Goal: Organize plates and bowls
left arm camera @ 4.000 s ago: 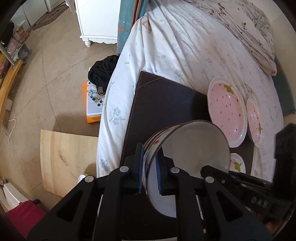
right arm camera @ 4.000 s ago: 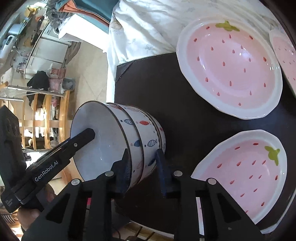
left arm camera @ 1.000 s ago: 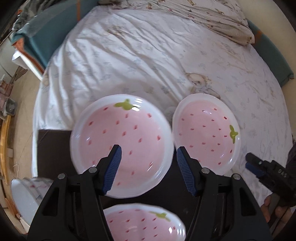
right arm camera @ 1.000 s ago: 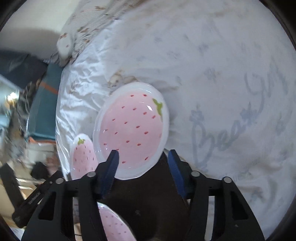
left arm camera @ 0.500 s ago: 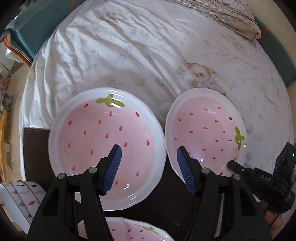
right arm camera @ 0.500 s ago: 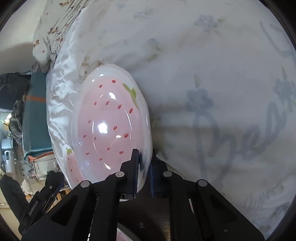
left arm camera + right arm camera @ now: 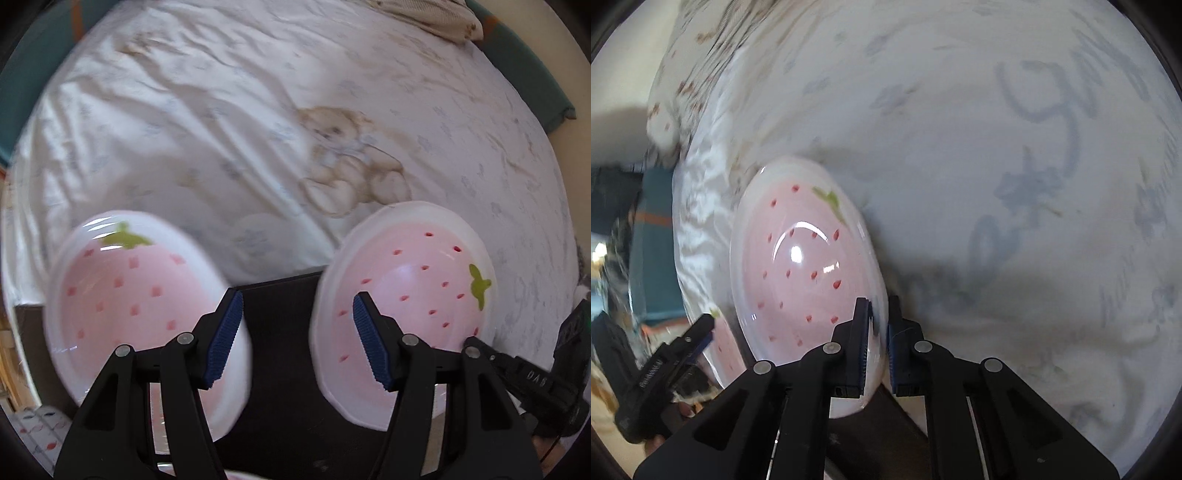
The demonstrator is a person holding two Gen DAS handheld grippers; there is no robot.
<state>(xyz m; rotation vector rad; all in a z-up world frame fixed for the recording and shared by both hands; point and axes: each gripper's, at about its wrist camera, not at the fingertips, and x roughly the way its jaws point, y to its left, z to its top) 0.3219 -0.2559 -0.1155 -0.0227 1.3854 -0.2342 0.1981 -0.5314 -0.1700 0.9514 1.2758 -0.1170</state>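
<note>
right tool point(image 7: 877, 345) grips a tilted pink plate's point(image 7: 798, 273) rim; left tool point(image 7: 295, 339) gapes empty beside another plate point(image 7: 122, 295).

The right gripper point(image 7: 532, 376) body reads "DAS" (partly blurred); bedsheet point(image 7: 1015, 236) script lettering is illegible.

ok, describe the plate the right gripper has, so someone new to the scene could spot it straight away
Start from the white printed bedsheet and find the dark board at its near edge, where pink strawberry plates sit. The one you want is the plate at the board's right end. Unlike its neighbour, it is tipped up on edge, its rim clamped in the right gripper.
</note>
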